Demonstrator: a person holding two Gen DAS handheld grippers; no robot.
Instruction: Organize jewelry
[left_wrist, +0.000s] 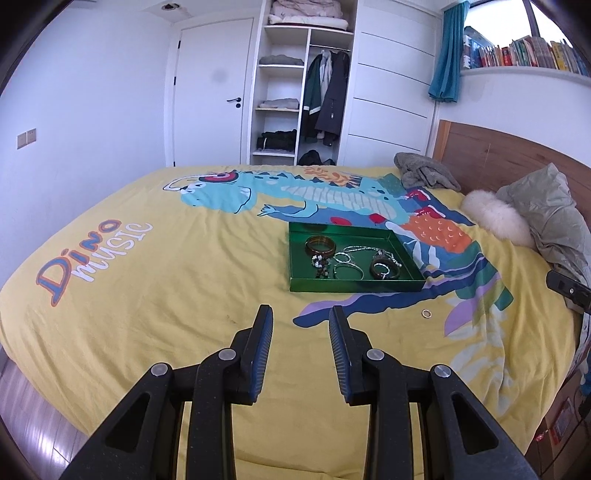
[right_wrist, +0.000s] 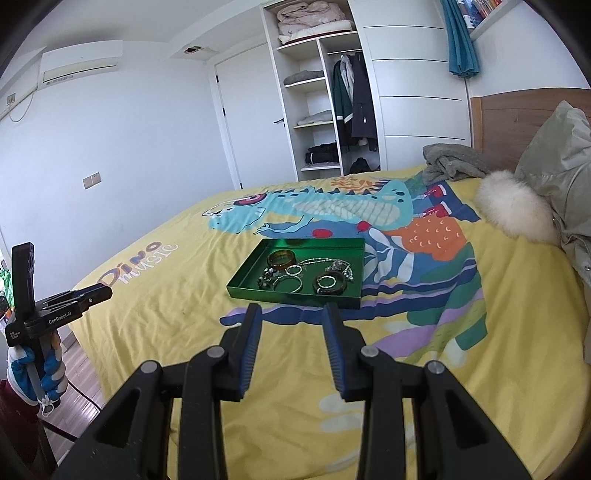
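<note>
My left tongs (left_wrist: 301, 314) were above the yellow bedcover (left_wrist: 147, 295), and their jaws stood a little apart with nothing between them; only the cloth showed in the gap. My right tongs (right_wrist: 291, 312) were in the same state, partly spread and empty.

The green tray (left_wrist: 354, 285) lay on the cover ahead of both tongs, a little to the right of the left ones and almost straight in front of the right ones. Inside the tray, at its far left part, stood an amber bangle (left_wrist: 320, 245). A dark bangle (left_wrist: 384, 268) lay near the right front corner. Between them there were silver hoops (left_wrist: 347, 271), a silver chain (left_wrist: 364, 250) and a small bunch of dark beads (left_wrist: 320, 264); these pieces lay close together and I could not tell which of them touched.

One small gold ring (left_wrist: 427, 313) lay alone on the cover, outside the tray, near its front right corner and to the right of my left tongs.

In the view from the right tongs, my gloved left hand (right_wrist: 50, 369) held the left tongs far to the left, over the edge of the bed.
</note>
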